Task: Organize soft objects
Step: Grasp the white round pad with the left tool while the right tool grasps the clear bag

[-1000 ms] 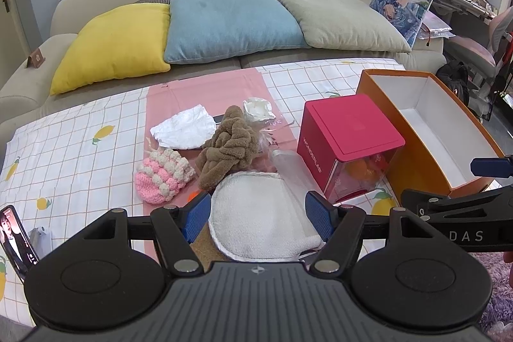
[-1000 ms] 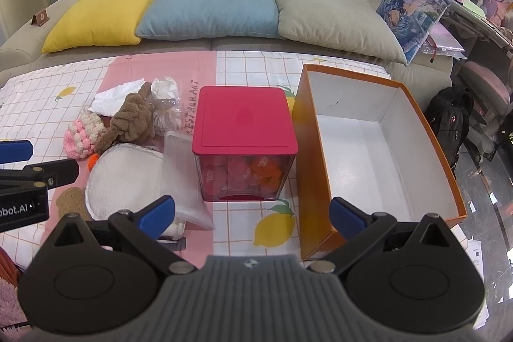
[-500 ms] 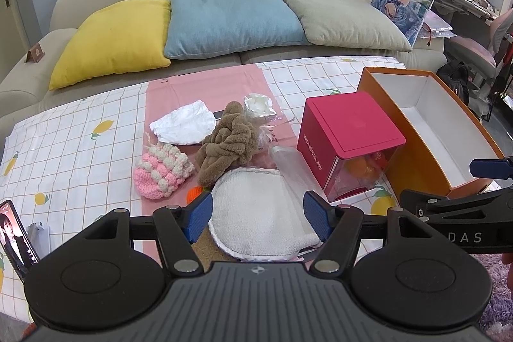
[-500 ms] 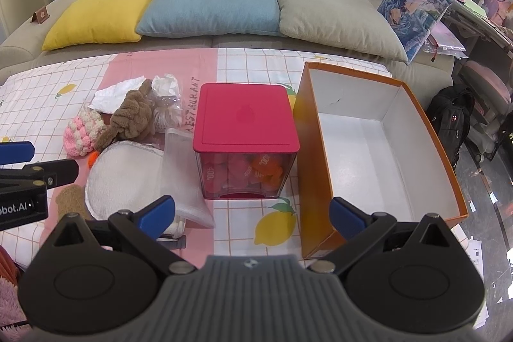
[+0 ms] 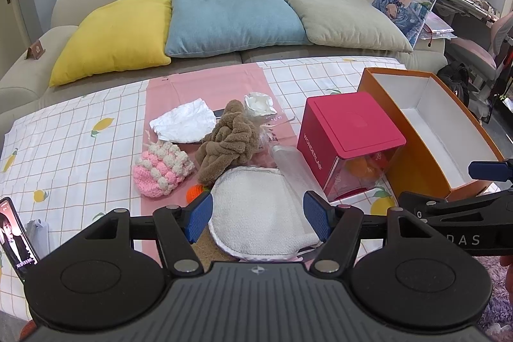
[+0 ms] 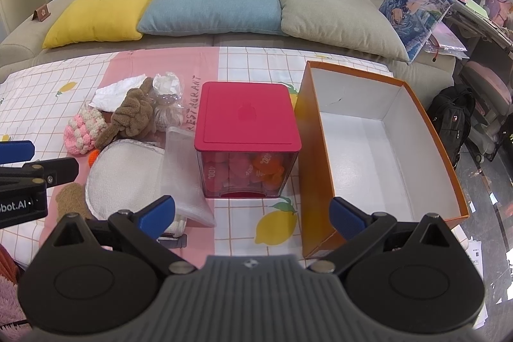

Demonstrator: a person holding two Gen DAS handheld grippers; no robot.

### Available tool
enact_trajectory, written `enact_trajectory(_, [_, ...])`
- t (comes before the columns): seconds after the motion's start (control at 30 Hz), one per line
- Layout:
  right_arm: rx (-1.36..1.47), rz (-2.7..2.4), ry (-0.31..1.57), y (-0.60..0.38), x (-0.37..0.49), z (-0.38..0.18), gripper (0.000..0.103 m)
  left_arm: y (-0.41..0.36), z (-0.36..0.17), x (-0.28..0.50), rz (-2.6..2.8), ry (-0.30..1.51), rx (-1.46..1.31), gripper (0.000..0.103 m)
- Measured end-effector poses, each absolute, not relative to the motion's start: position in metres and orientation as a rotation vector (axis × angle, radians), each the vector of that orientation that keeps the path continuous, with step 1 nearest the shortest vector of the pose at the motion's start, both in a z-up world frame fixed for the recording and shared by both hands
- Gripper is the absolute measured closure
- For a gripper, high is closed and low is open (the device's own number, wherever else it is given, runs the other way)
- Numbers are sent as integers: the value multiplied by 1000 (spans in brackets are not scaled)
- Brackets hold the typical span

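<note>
Barely budged since a second ago, both grippers just drifted slightly.
Left gripper [image 5: 257,214] jaws spread wide over round white terry pad [image 5: 259,213], gripping nothing; right gripper [image 6: 251,212] jaws wide apart, empty, facing pink-lidded clear box [image 6: 247,133].

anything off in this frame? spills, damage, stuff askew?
No spill or damage visible. The soft items sit in an unsorted heap: brown towel partly over the white pad, pink knit beside it. The orange box holds nothing. Both grippers are open.

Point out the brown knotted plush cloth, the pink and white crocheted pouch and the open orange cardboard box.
brown knotted plush cloth [image 5: 229,145], left wrist view, on its knot.
pink and white crocheted pouch [image 5: 162,170], left wrist view, on its bobbled middle.
open orange cardboard box [image 6: 378,156], right wrist view, on its white floor.
</note>
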State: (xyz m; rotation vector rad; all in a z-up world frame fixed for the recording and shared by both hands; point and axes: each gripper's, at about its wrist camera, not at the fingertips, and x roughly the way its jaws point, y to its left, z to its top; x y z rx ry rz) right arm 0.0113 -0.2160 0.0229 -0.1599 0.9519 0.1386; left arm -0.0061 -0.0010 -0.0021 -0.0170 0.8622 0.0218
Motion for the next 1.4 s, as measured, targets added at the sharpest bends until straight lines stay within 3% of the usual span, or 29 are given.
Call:
enact_trajectory(0.2, [-151,173,981,-213,14,16,3,5,-9,-3,-7,900,-36,31])
enact_trajectory(0.27, [-145,203,1007,-211,17,11,4,11,-15,-2,-23,932,-53,40])
enact_trajectory(0.4, [-166,254,1054,-204,23,-5,20,28,-29,0,-42,1003,-123,50])
enact_trajectory(0.47, [-180,282,1067,-199,28,-12,21,37,-36,-1,-53,1017,-161,55])
enact_trajectory(0.83, [-235,453,1038,-153,52,-50,28,73,-78,7,-25,1054,-264,53])
enact_trajectory(1.03, [-265,444,1061,-138,57,-75,28,74,-91,18,-31,1000,-287,40])
enact_trajectory(1.13, [-268,446,1072,-138,56,-82,28,69,-99,29,-38,988,-262,38])
enact_trajectory(1.37, [-232,431,1076,-140,65,-93,39,56,-107,41,-65,979,-226,38])
enact_trajectory(1.4, [-225,435,1082,-140,67,-95,44,54,-107,42,-66,981,-218,38])
